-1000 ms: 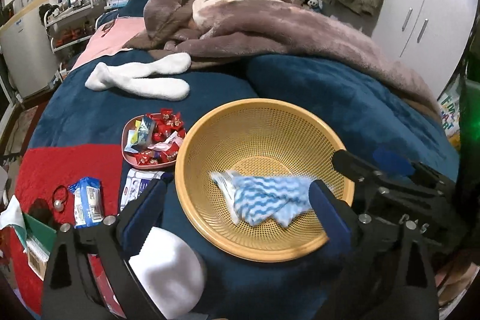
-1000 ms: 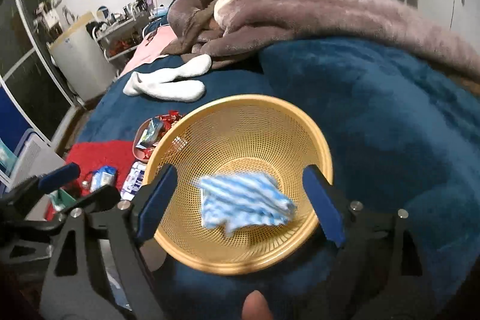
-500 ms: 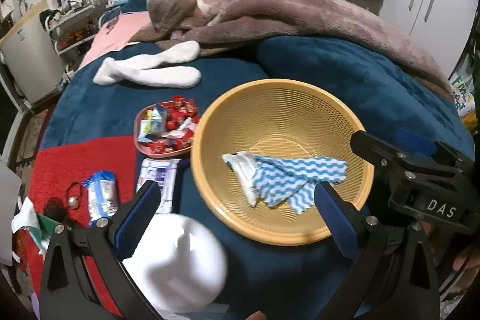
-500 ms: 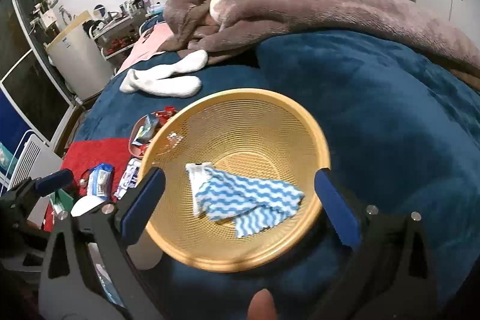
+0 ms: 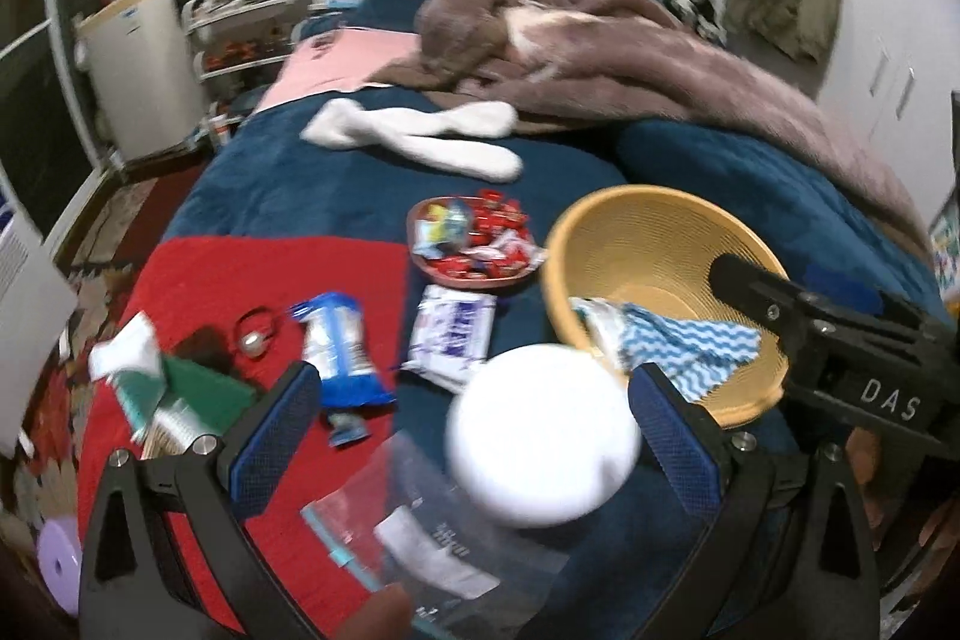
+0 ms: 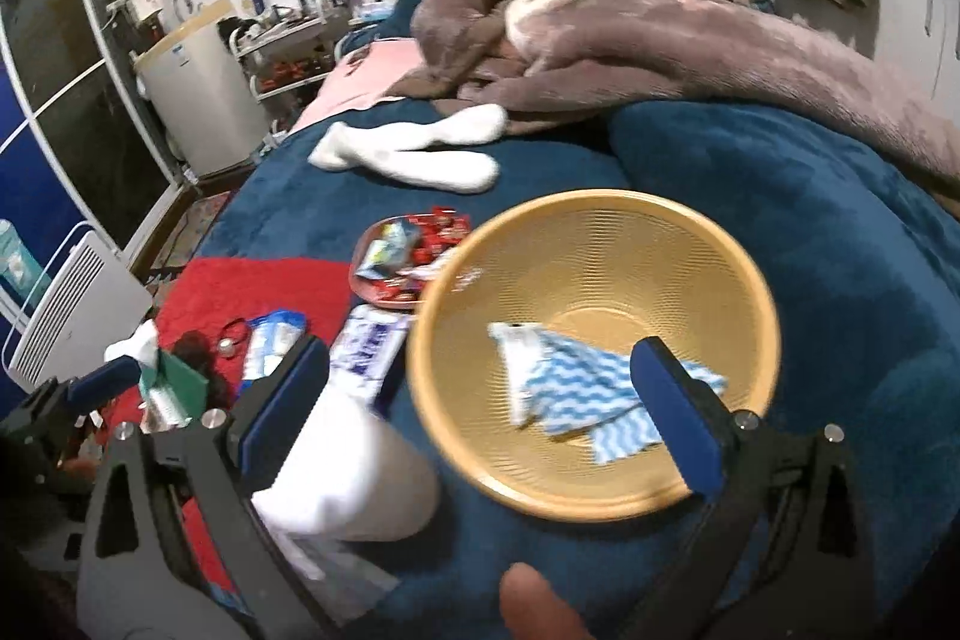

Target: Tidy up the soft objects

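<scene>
A yellow mesh basket (image 5: 606, 244) (image 6: 600, 244) sits on the blue bed cover. A blue-and-white wavy cloth (image 5: 684, 343) (image 6: 576, 388) lies inside it. A pair of white socks (image 5: 432, 136) (image 6: 414, 148) lies farther back. A white rounded soft object (image 5: 540, 436) (image 6: 342, 472) sits near me, between my left gripper's fingers. My left gripper (image 5: 474, 430) is open and empty, above the white object. My right gripper (image 6: 480, 400) is open and empty, above the basket's near-left rim.
A red dish of candies (image 5: 474, 238) (image 6: 408, 256) sits left of the basket. Snack packets (image 5: 336, 346) (image 5: 453, 328), a hair tie and a clear plastic bag (image 5: 432, 538) lie on the red and blue cover. A brown blanket (image 5: 600, 52) is heaped behind.
Both grippers have shifted left and pulled back from the basket. The white rounded object has come between my left fingers. The cloth stays in the basket.
</scene>
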Tool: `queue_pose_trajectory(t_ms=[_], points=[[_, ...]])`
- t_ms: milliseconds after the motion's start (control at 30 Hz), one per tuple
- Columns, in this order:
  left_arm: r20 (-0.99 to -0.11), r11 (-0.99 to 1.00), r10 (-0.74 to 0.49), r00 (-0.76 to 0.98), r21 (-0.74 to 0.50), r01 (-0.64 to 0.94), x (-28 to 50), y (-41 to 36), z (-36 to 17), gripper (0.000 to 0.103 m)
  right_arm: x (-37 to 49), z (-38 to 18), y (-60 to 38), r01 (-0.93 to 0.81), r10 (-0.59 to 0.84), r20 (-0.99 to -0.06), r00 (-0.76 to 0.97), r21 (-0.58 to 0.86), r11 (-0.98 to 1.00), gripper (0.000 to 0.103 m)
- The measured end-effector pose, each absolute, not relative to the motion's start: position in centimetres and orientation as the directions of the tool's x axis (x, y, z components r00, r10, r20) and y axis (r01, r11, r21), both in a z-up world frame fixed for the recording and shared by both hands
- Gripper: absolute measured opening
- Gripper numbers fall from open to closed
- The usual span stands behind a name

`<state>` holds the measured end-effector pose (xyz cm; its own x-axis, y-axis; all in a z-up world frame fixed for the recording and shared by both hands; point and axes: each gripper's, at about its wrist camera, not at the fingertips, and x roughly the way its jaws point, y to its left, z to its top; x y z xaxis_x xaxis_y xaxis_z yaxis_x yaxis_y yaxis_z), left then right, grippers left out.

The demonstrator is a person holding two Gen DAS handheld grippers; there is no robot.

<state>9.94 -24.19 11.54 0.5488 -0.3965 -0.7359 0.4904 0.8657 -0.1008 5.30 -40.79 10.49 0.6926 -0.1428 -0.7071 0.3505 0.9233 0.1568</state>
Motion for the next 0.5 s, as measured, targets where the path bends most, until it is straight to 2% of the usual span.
queue_pose_trajectory(t_ms=[167,500], points=[[-0.706,0.902,-0.379,0.598,-0.139,0.409,9.4,-18.5,11.3,0.102,6.1,10.5,-35.3,0.269,-0.077,-0.695,0.715,0.171,0.948,0.101],[-0.738,0.951,-0.284,0.612,-0.134,0.28,8.8,-9.3,7.1,0.102,7.8,7.2,-25.9,0.112,0.027,-0.725,0.688,0.143,0.983,0.101]])
